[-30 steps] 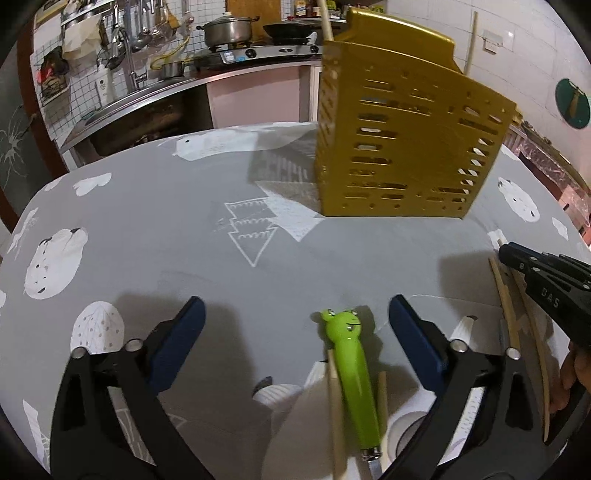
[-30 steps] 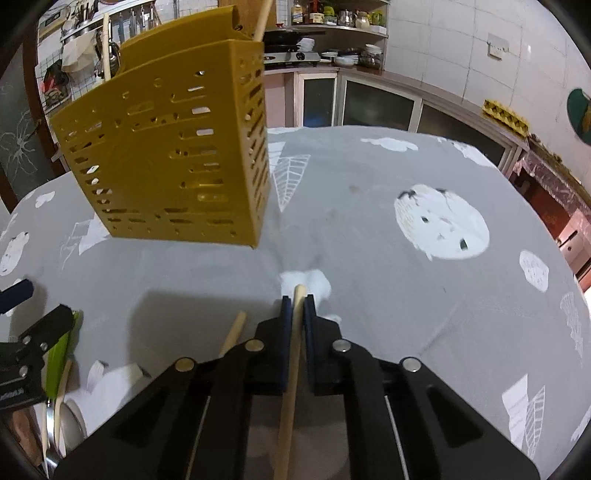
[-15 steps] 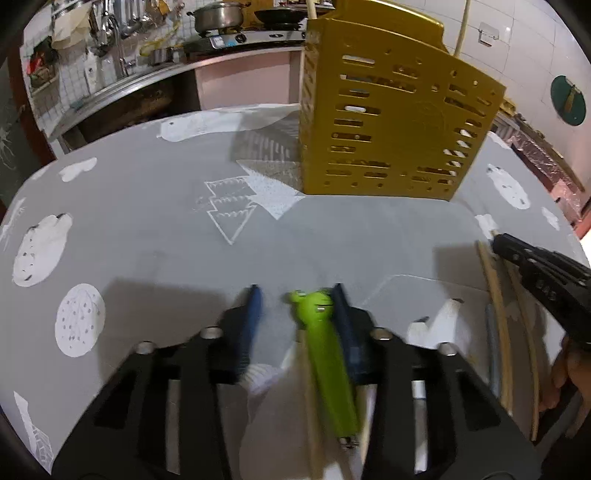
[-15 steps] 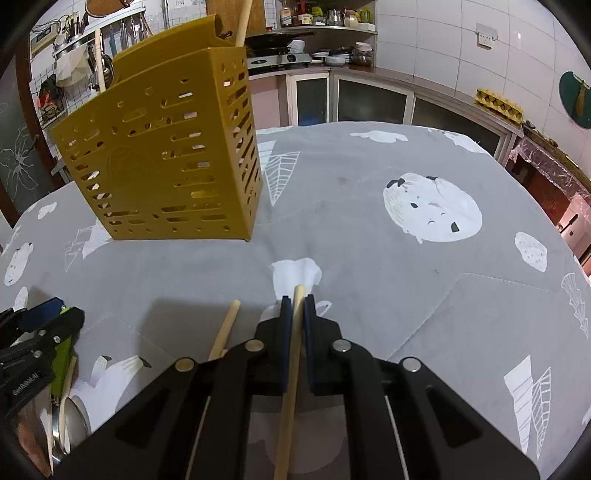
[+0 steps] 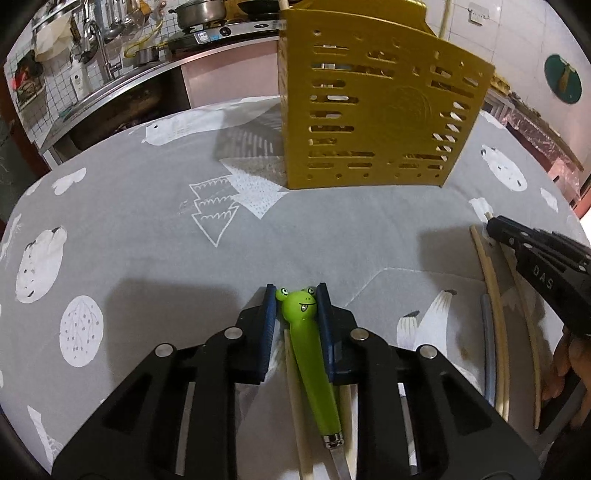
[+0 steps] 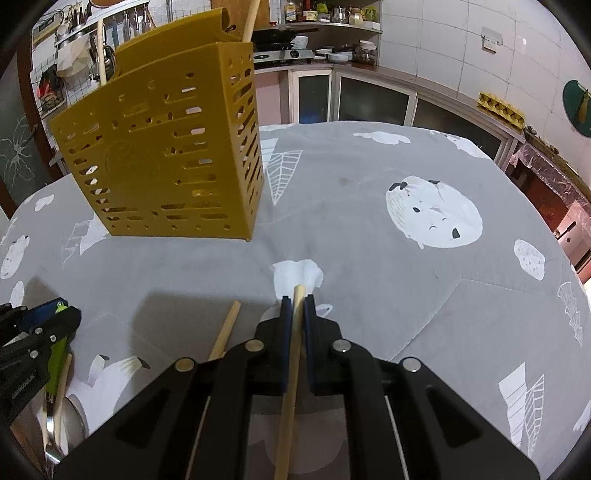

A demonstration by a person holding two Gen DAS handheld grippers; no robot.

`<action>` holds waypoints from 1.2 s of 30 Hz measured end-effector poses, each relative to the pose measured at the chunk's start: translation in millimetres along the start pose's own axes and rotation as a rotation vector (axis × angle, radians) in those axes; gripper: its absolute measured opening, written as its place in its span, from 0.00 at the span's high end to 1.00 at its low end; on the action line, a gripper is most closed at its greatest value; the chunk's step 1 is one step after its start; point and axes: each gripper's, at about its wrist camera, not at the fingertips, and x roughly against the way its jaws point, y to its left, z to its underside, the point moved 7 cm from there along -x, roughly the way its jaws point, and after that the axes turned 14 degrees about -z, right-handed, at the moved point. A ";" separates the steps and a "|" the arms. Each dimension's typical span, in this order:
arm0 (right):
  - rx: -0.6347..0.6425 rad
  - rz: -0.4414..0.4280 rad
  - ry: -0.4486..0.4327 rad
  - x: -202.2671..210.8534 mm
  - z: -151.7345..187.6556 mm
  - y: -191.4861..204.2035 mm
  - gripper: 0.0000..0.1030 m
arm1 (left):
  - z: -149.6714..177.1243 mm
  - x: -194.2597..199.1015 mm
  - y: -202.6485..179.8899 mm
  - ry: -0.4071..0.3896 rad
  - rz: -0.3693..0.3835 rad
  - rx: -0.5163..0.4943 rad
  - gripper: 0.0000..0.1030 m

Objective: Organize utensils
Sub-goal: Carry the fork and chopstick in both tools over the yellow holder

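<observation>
Blue fingers (image 5: 269,325) of left gripper (image 5: 295,317), lower centre of the left wrist view: just been closing, now pinched on the frog-head end of green-handled utensil (image 5: 312,365). Grabbed at the handle tip, probably so the metal end trails down for dropping into the holder. Pale chopsticks (image 5: 293,387) flat on the cloth either side of it, not in the grip.

Right gripper (image 6: 294,314), lower centre of the right wrist view: nearly fully closed on one wooden chopstick (image 6: 290,380), tip poking just past the pads. Second chopstick (image 6: 225,332) loose just to its left, lower centre-left. Looks like one piece per hand, both pre-lift.

Lower left of the right wrist view: metal spoon (image 6: 70,417) lying by the left gripper.

Further up: yellow slotted utensil holder (image 6: 166,155), upright, upper left in the right view, upper centre-right in the left view. Stick-like handles already rising above its rim. Well apart from both grips, so carry still to do.

Surface: grey patterned tablecloth (image 6: 369,221), soft, mild creases.

Back: kitchen counter, stove with pot (image 5: 199,13) at top, white tiled walls.
</observation>
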 end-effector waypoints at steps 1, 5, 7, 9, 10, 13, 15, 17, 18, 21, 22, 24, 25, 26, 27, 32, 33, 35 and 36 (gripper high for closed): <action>-0.004 0.001 -0.004 2.1 -1.2 -1.0 0.93 | -1.2 -0.1 1.5 -0.001 0.002 0.006 0.80; -0.009 -0.001 -0.022 11.2 -4.1 -1.9 0.94 | -7.9 7.6 10.1 -0.031 0.005 0.034 0.80; -0.017 -0.006 -0.040 18.0 -6.1 -2.0 0.94 | -12.0 15.2 15.5 -0.054 0.009 0.052 0.80; -0.030 -0.024 -0.057 24.4 -8.3 -1.1 0.94 | -16.3 24.8 21.1 -0.084 0.009 0.070 0.80; -0.033 -0.034 -0.067 28.4 -9.9 0.3 0.94 | -18.6 29.6 23.6 -0.100 0.006 0.076 0.80; -0.020 -0.036 -0.088 39.2 -14.3 4.4 0.94 | -24.2 43.5 31.8 -0.143 0.006 0.100 0.80; -0.009 -0.035 -0.111 49.2 -18.9 7.6 0.94 | -28.0 54.2 37.4 -0.177 0.008 0.115 0.80; -0.007 -0.035 -0.136 59.4 -23.3 8.8 0.94 | -31.9 63.7 42.1 -0.206 0.010 0.123 0.80; -0.007 -0.036 -0.154 66.0 -25.9 9.1 0.94 | -34.2 70.3 45.0 -0.223 0.011 0.127 0.80; -0.007 -0.039 -0.186 79.4 -30.2 10.8 0.94 | -39.2 85.5 52.1 -0.269 0.007 0.138 0.80; -0.006 -0.036 -0.193 82.5 -30.4 11.2 0.94 | -40.1 88.9 54.4 -0.281 0.005 0.141 0.80; -0.006 -0.035 -0.219 91.7 -31.4 11.3 0.94 | -42.1 96.4 57.3 -0.308 -0.001 0.140 0.80; -0.007 -0.035 -0.230 95.2 -31.7 11.3 0.94 | -42.5 100.0 58.8 -0.320 -0.005 0.141 0.80; -0.007 -0.035 -0.244 99.1 -32.5 11.3 0.94 | -43.1 103.8 59.9 -0.332 -0.008 0.143 0.80; -0.007 -0.036 -0.254 102.6 -33.3 11.5 0.94 | -43.0 107.9 60.8 -0.347 -0.011 0.143 0.80; 0.019 -0.042 -0.327 122.2 -37.3 18.8 0.94 | -41.0 123.5 64.7 -0.400 -0.021 0.143 0.80; 0.029 -0.039 -0.342 126.3 -37.7 20.8 0.94 | -40.3 126.2 64.6 -0.410 -0.024 0.142 0.80; 0.043 -0.033 -0.367 132.6 -38.0 23.6 0.94 | -39.6 129.5 64.1 -0.425 -0.030 0.138 0.80; 0.045 -0.030 -0.375 134.7 -38.1 23.9 0.94 | -39.3 132.1 64.6 -0.436 -0.034 0.139 0.80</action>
